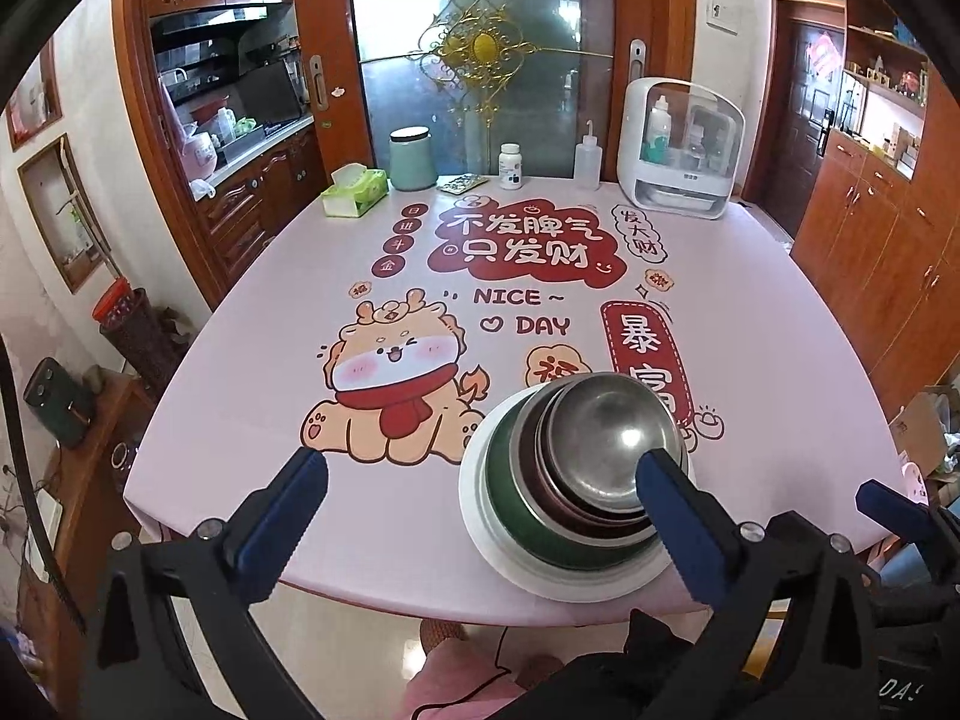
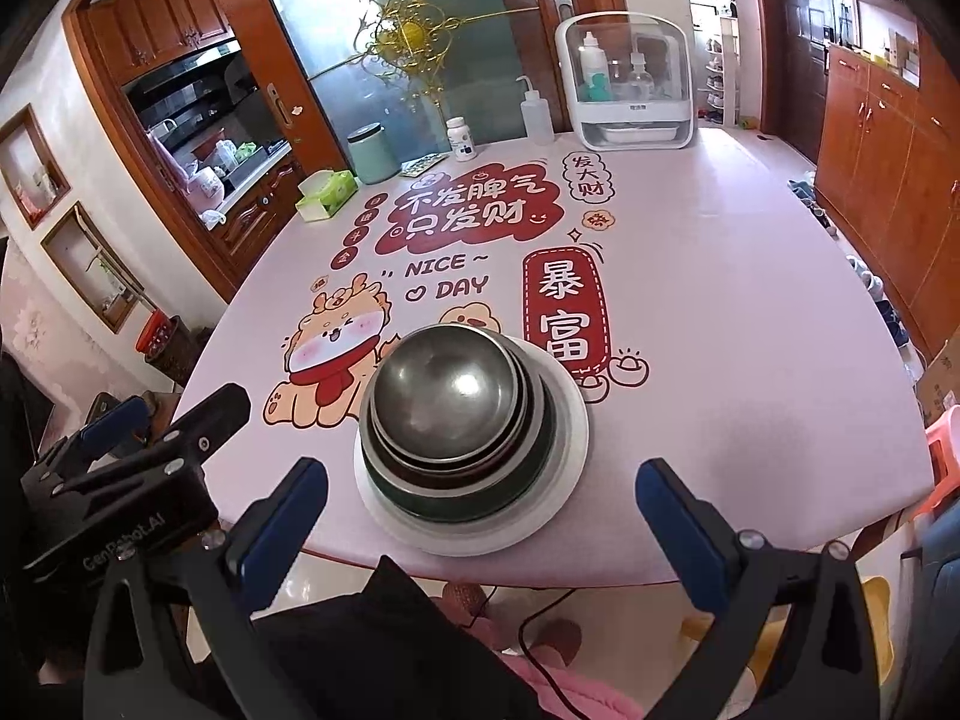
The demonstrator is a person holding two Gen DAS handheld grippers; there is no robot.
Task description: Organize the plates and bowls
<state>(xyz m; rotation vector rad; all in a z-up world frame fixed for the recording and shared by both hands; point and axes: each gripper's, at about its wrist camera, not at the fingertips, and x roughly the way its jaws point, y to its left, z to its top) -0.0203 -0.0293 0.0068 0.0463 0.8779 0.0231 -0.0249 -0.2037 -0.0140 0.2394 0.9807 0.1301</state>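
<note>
Both tools stand with their jaws spread wide and nothing between them: the left tool (image 1: 483, 483) hovers at the near edge of the worktop (image 1: 240, 396), its right finger (image 1: 672, 498) overlapping the near rim of the stack in the left wrist view, though whether it touches cannot be told. The right tool (image 2: 480, 498) hangs just short of the same stack, its fingers either side of it and apart from it.

The stack sits close to the worktop's near edge: a white plate (image 2: 558, 480) at the bottom, a dark green bowl (image 2: 420, 501) on it, further dishes nested above, and a steel bowl (image 2: 447, 390) on top, open side up.

The nesting looks uneven; the upper bowls sit off-centre toward the far side, so a nudge from either finger could slide them or tip the steel bowl out. The steel is smooth and curved, and likely to slip in a rim pinch. With the plate so near the edge, a pull toward the person risks dragging the whole pile off onto the floor. The two tools are also near each other and could collide if both go for the stack.
</note>
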